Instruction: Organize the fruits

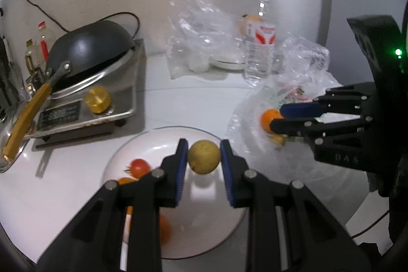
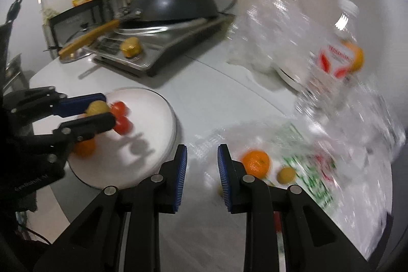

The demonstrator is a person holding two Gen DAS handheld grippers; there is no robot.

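My left gripper [image 1: 204,143] is shut on a yellow-green round fruit [image 1: 204,157], held just above a white plate [image 1: 153,144]. On that plate lie a red tomato [image 1: 139,167] and an orange [image 1: 164,231], half hidden by my fingers. The right wrist view shows the left gripper [image 2: 107,106] with the fruit [image 2: 97,107] over two tomatoes [image 2: 119,107]. My right gripper [image 2: 202,147] hovers over a printed plastic bag [image 2: 318,170], its jaws drawn close with nothing between them. An orange [image 2: 255,162] and a small yellow-green fruit [image 2: 286,175] lie on the bag, just right of it.
A single-burner stove [image 1: 76,114] with an upturned black wok [image 1: 89,47] stands at the back left. A water bottle [image 1: 258,47], crumpled clear bags [image 1: 199,37] and a second plate [image 1: 227,63] stand at the back. Oil and sauce bottles [image 1: 38,47] line the left wall.
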